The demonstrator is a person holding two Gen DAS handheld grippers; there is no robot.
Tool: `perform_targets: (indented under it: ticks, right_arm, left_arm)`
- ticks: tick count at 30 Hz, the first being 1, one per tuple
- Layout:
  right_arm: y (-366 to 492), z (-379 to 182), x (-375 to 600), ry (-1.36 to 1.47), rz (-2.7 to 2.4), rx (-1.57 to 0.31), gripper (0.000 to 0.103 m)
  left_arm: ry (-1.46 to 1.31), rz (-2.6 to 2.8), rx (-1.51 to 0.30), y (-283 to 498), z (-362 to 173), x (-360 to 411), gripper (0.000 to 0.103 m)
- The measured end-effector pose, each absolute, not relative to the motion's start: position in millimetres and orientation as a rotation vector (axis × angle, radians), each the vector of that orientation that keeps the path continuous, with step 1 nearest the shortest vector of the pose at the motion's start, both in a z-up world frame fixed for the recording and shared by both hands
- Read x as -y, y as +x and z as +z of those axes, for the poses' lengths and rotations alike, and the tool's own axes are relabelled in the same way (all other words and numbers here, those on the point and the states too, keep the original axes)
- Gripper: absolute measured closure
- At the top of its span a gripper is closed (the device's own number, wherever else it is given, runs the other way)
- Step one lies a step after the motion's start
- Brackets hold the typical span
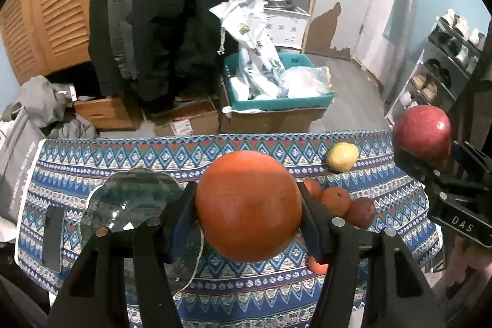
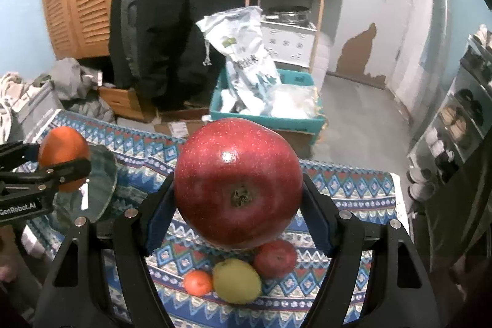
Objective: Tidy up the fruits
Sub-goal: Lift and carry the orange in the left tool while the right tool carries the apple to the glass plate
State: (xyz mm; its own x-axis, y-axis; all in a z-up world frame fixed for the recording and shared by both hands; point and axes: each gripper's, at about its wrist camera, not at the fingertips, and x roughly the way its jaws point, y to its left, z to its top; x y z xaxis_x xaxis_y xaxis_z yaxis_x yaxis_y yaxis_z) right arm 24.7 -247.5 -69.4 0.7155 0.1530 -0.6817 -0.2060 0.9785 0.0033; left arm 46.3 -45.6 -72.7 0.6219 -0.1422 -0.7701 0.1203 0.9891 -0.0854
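Two fruits hang in mid-air above the patterned tablecloth (image 1: pixel 123 156): the left gripper (image 1: pixel 248 206) pinches a large orange (image 1: pixel 248 205) between its pads, while the right gripper (image 2: pixel 238 189) clamps a red apple (image 2: pixel 238 183), stem end toward the camera. Both fruits sit squarely between the fingers, clear of the cloth. A clear glass plate (image 1: pixel 135 199), the only dish on the table, lies empty just left of the held orange and looks the likely destination. To finish the step well, each fruit should be lowered until it rests on the glass before the jaws part, one gripper at a time so they do not collide over the plate. Loose on the cloth wait a yellow lemon (image 2: pixel 236 280), a small orange (image 2: pixel 198 282) and a second red apple (image 2: pixel 275 258).
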Motion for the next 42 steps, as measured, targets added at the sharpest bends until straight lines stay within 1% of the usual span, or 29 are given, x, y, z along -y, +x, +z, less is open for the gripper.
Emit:
perform_targets:
  ticks: [14, 27, 42]
  right_arm:
    - [36, -57, 193, -0.097, 0.300, -0.729, 0.028]
    - [51, -60, 132, -0.126, 0.396, -0.753, 0.028]
    - [71, -90, 56, -0.163, 0.508, -0.843, 0.028]
  left_arm:
    - [-0.079, -0.068, -0.873, 41, -70, -7, 0.040]
    - [-0.133, 0.035, -0.875, 35, -76, -65, 0.040]
    - [-0.181, 0.157, -0.961, 34, -118, -126, 0.040]
